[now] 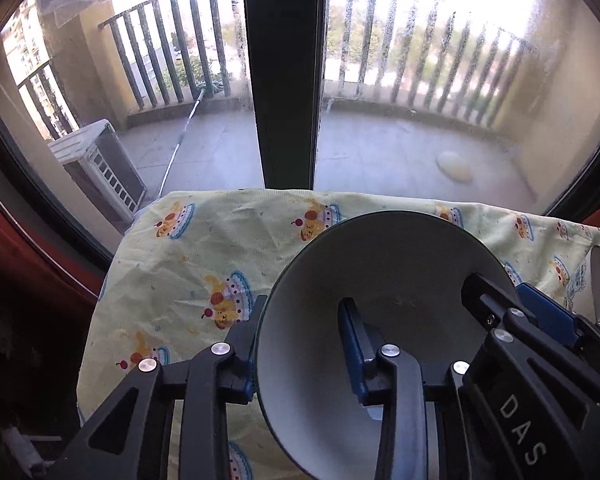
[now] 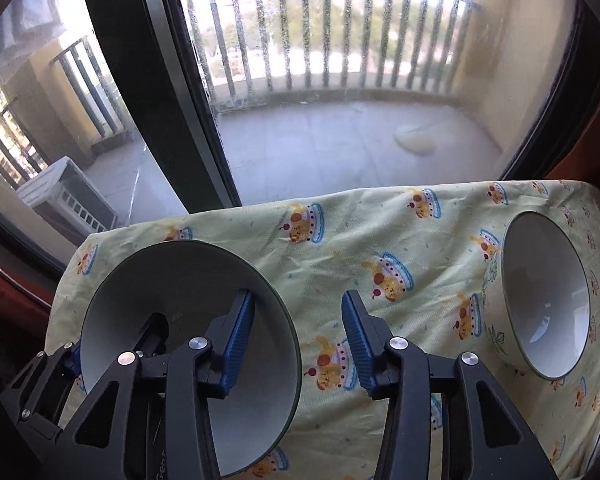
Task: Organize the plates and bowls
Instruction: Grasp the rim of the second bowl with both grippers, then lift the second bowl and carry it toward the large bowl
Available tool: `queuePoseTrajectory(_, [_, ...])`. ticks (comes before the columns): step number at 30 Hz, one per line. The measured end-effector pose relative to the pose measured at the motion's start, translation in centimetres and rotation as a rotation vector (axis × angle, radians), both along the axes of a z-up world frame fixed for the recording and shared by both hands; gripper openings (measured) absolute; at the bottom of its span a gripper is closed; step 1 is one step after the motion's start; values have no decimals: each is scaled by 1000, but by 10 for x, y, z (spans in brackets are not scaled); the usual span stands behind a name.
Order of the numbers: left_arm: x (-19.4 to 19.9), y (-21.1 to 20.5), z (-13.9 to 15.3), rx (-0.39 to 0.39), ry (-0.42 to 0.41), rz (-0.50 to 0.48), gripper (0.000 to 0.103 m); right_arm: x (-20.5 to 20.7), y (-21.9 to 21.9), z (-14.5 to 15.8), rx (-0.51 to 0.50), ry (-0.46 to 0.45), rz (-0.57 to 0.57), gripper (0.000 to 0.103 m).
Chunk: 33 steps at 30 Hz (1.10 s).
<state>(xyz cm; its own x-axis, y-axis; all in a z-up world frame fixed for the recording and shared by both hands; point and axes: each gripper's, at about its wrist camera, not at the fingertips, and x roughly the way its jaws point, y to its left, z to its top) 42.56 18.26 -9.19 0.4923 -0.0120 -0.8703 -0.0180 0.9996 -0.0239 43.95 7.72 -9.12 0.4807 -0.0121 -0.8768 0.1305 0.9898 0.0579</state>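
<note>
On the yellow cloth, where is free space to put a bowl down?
Free: the cloth between the dark-rimmed bowl and the floral bowl, and the back strip along the window. Crowded: the near left, where both hand-held grippers straddle the dark-rimmed bowl's rim.

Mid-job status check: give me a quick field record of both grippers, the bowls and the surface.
left gripper: open, straddling the near bowl's left rim
right gripper: open, straddling the same bowl's right rim
near bowl: white inside; resting or lifted, cannot tell
second bowl: further right on the cloth, apart from both grippers, green print outside
cloth: yellow, cartoon print, beside a window
</note>
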Motion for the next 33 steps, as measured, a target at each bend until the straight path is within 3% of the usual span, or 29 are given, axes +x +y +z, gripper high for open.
queuePoseTrajectory(2, [-1, 3, 1, -1, -4, 8, 26, 0, 1, 0, 17, 0, 6, 36])
queuePoseTrajectory(3, [0, 5, 1, -7, 2, 16, 24, 0, 3, 1, 22, 0, 15, 26])
queuePoseTrajectory(5, [0, 5, 0, -10, 7, 19, 22, 0, 6, 3, 15, -4, 21, 23])
queuePoseTrajectory(18, [-27, -7, 8, -1, 5, 2, 22, -23, 1, 14, -5, 2, 39, 21])
queuePoseTrajectory(33, [-80, -49, 20, 5, 19, -48, 22, -85, -40, 27, -16, 29, 15, 21])
